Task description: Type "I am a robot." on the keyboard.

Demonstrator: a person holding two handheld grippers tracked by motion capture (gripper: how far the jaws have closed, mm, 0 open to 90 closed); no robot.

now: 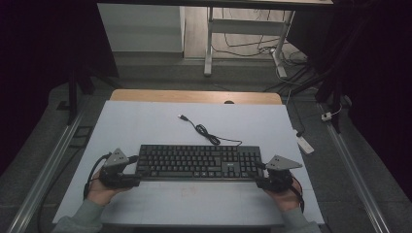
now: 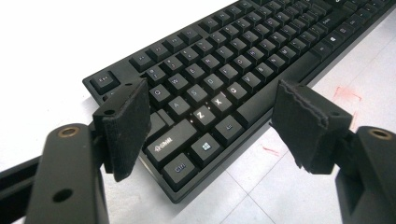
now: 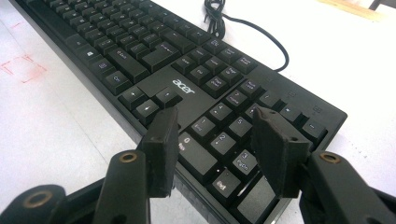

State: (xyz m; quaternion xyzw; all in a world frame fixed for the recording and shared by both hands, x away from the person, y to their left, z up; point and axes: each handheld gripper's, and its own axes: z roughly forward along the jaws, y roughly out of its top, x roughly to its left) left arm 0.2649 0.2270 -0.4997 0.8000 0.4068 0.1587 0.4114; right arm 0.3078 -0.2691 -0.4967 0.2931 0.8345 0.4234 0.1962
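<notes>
Black keyboard (image 1: 197,161) lies flat on the white table (image 1: 145,126), long side across, near the person's edge — roughly 6 o'clock of the board's centre in the high view. Its cable (image 1: 204,131) runs off the back edge toward 12, loops once, and ends in a USB plug (image 1: 181,117) lying loose on the table at abt 11 o'clock from the keyboard's middle.

Left gripper (image 1: 130,171) sits at the keyboard's 9 o'clock end, held in the left hand (image 1: 99,190). In the left gripper view its jaws stand wide apart w/ the front-left corner of the keyboard (image 2: 210,88) between them: Ctrl, Shift, Z, X keys are in the gap. One pad (image 2: 126,126) is over the Caps/Tab area, the other hangs off the front edge over bare table. Nothing gripped; can't tell if the pads touch the board.

Right gripper (image 1: 261,175) is at the 3 o'clock end, in the right hand (image 1: 286,196). In the right gripper view its jaws are open too — narrower gap than the left — poised over the numpad corner of the keyboard (image 3: 187,70), keys 2, 3, 5 showing between them. Holds nothing.

Red marks (image 3: 21,67) show on the table at the front edge. Beyond the table at 12 o'clock: a desk frame (image 1: 210,43) and floor cables.
</notes>
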